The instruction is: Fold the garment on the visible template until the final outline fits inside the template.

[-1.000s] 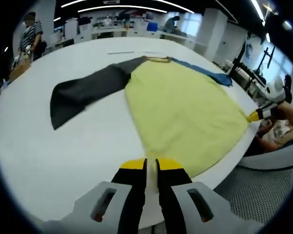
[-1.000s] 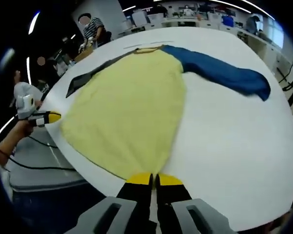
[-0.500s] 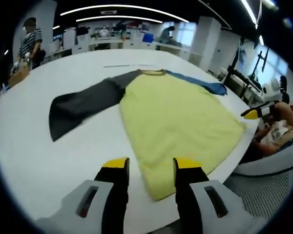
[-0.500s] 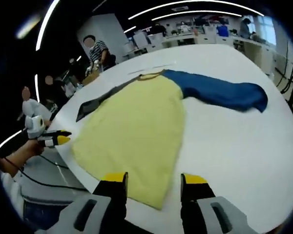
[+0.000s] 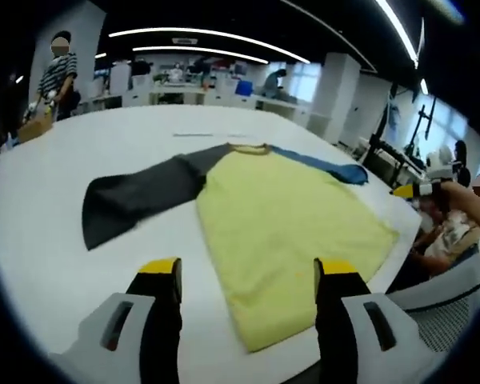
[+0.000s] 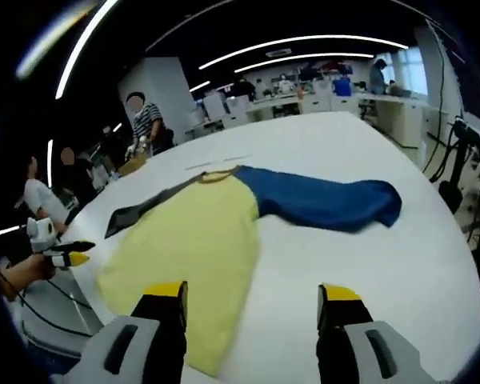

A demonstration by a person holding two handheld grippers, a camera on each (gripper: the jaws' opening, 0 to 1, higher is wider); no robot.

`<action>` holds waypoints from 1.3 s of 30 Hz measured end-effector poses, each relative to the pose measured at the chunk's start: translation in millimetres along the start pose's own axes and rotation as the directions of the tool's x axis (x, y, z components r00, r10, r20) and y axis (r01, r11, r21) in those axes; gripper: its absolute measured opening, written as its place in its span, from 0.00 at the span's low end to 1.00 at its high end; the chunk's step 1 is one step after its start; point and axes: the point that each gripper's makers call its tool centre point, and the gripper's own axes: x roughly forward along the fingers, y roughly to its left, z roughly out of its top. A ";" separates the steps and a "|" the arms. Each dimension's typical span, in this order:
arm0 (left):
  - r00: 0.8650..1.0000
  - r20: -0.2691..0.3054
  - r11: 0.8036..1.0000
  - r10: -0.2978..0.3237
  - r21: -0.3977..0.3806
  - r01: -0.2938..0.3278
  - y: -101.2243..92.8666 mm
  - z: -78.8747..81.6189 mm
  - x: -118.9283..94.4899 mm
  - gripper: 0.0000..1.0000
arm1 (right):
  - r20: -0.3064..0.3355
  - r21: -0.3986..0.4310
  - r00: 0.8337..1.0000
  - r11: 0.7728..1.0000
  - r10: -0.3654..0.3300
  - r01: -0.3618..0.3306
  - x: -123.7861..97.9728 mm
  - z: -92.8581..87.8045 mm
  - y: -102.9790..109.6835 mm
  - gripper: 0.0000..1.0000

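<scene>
Two grippers, left gripper [image 5: 248,276] and right gripper [image 6: 252,300], jaws wide and empty, poised near hem of garment [image 5: 284,212] spread flat on white surface [image 5: 40,200], ready for folding.

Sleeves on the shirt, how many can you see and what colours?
2: a dark grey sleeve spread to one side of the yellow body, and a blue sleeve to the other.

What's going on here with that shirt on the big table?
A person holds a two-jaw gripper in each hand, working on a shirt to be folded. It lies flat on a white table, its yellow body between a dark sleeve and a blue sleeve. Both the left gripper and right gripper are open, holding nothing.
</scene>
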 end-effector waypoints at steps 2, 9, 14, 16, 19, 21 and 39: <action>1.000 0.016 1.000 -0.003 0.014 0.003 -1.9 3.5 -0.9 0.69 | 0.016 -0.001 1.000 1.000 -0.013 0.013 -0.3 3.1 -5.2 0.66; 0.998 0.055 0.998 0.003 0.064 -0.007 -2.1 12.7 -1.4 0.78 | 0.093 0.020 0.993 0.997 -0.075 0.073 0.3 19.3 -25.0 0.73; 0.996 0.087 0.998 -0.007 0.067 0.001 -4.6 19.5 -1.8 0.85 | 0.122 0.003 0.985 0.993 -0.119 0.119 2.1 32.1 -41.1 0.73; 0.995 0.103 0.998 -0.012 0.065 0.006 -5.6 22.9 -1.7 0.87 | 0.131 -0.005 0.982 0.991 -0.135 0.137 2.8 38.0 -49.0 0.74; 0.993 0.118 0.998 -0.015 0.061 0.008 -5.2 25.4 -1.4 0.90 | 0.135 -0.012 0.977 0.986 -0.165 0.168 3.7 44.2 -61.6 0.72; 0.992 0.124 0.998 -0.019 0.059 0.011 -5.2 26.4 -1.0 0.92 | 0.137 -0.011 0.975 0.984 -0.177 0.180 4.7 48.6 -69.1 0.71; 0.986 0.161 0.998 -0.030 0.060 0.021 -0.2 30.6 -5.3 0.99 | 0.062 -0.040 0.960 0.960 -0.274 0.276 25.8 49.0 -128.1 0.43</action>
